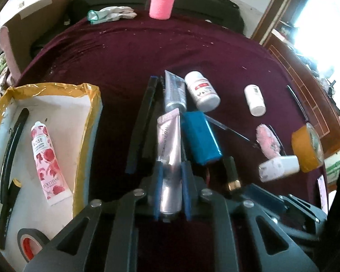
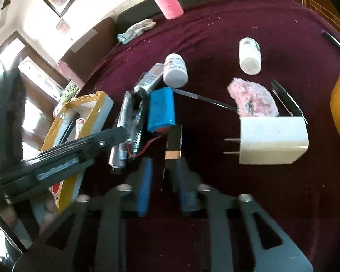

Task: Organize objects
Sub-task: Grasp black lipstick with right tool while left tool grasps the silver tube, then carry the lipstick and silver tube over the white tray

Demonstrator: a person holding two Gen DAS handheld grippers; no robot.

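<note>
Right now your left gripper [image 1: 171, 189] has its jaws closed around the silver-pink cream tube [image 1: 169, 156], over the maroon-covered bench [image 1: 124, 52] just beside the blue battery pack [image 1: 201, 138]. Your right gripper [image 2: 166, 188] holds the black-and-gold lipstick [image 2: 174, 144] between narrow jaws, near the white charger [image 2: 272, 140]. Left of you, the taped box [image 1: 88, 122] contains a rose hand cream [image 1: 48, 161].

- Desk [image 1: 124, 52]: deep maroon cloth.
- Tube [image 1: 48, 161] in the tray: white with red roses.
- Held cream tube [image 1: 168, 149]: silvery pink.
- Battery pack [image 1: 200, 136]: blue.
- Bottle [image 1: 162, 0]: pink knit sleeve.
- Tape roll [image 1: 305, 149]: orange-brown.
</note>
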